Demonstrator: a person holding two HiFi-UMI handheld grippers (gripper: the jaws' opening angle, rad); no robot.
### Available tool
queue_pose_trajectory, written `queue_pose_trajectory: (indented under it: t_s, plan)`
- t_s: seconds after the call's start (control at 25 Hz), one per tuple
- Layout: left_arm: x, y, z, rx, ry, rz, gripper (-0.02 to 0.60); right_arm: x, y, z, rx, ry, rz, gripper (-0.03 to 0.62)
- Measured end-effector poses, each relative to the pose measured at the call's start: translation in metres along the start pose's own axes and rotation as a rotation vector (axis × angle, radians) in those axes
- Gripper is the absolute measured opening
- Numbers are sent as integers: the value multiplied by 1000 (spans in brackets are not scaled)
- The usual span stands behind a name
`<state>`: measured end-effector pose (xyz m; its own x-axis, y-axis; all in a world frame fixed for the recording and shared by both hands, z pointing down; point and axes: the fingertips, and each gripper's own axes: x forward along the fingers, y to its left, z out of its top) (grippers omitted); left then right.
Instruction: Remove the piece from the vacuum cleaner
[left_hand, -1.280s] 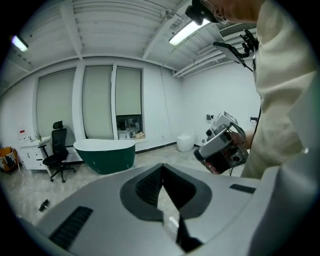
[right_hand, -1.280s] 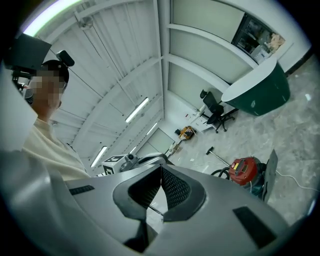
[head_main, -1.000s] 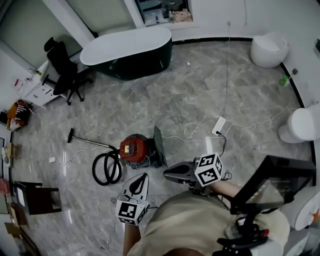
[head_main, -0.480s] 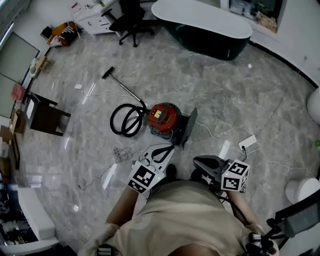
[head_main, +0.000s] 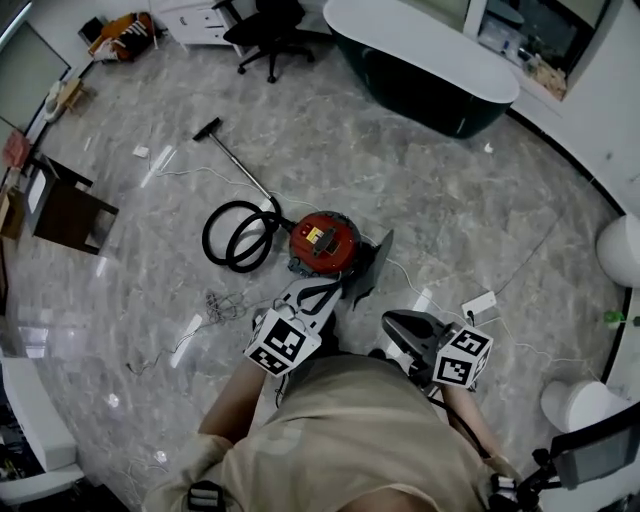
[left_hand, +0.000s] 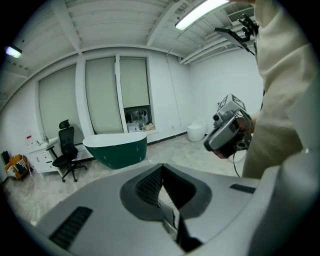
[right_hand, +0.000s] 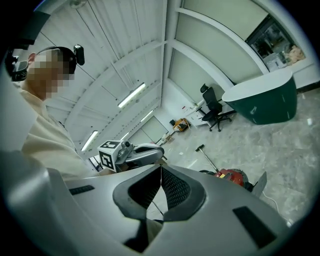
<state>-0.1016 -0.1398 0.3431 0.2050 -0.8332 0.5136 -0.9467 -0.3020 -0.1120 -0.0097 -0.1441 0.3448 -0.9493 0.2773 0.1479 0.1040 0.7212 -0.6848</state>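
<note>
The red canister vacuum cleaner (head_main: 322, 240) stands on the marble floor, with a dark flat panel (head_main: 367, 264) propped up at its right side. Its black hose (head_main: 233, 236) lies coiled to the left, and the wand (head_main: 240, 165) runs off to a floor head (head_main: 207, 128). My left gripper (head_main: 318, 290) is shut and empty, its tips just short of the vacuum's near side. My right gripper (head_main: 392, 324), also shut and empty, hangs further right, apart from the vacuum. The right gripper view shows the vacuum cleaner (right_hand: 231, 176) beyond the shut jaws.
A dark green bathtub (head_main: 425, 62) and an office chair (head_main: 268, 30) stand at the far side. A dark wooden stool (head_main: 62, 208) is at the left. A white power strip (head_main: 478, 302) and loose cables (head_main: 222, 302) lie on the floor near my feet.
The head view has swung round and moved in, so the vacuum cleaner now lies just ahead of both grippers. The left gripper has come close to its near side. Both jaws stay shut.
</note>
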Motion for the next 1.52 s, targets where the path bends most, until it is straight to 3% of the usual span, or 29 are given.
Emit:
queue_pose_trajectory:
  t_s: [0.2,0.44,0.64,0.92,1.08,1.52]
  plan:
    - [4,58,-18,-23,-14,-89,-6,58,-14,10,39,38,-75,2]
    - [7,112,-52,-49,31,-159,-6,105,-51,8,272,17,-196,2]
    - [13,136,-83,-79,81,-188,-6,127,-79,-11,396,73,-290,2]
    - [32,143,-93,-106,121,-211,-6,122,-112,-15,408,131,-374,2]
    - [44,141,-95,-119,153,-197,-6,116,-137,-7,390,140,-382,2]
    - [94,132,-85,-145,272,-136,-6,107,-185,-14,438,271,-282,2]
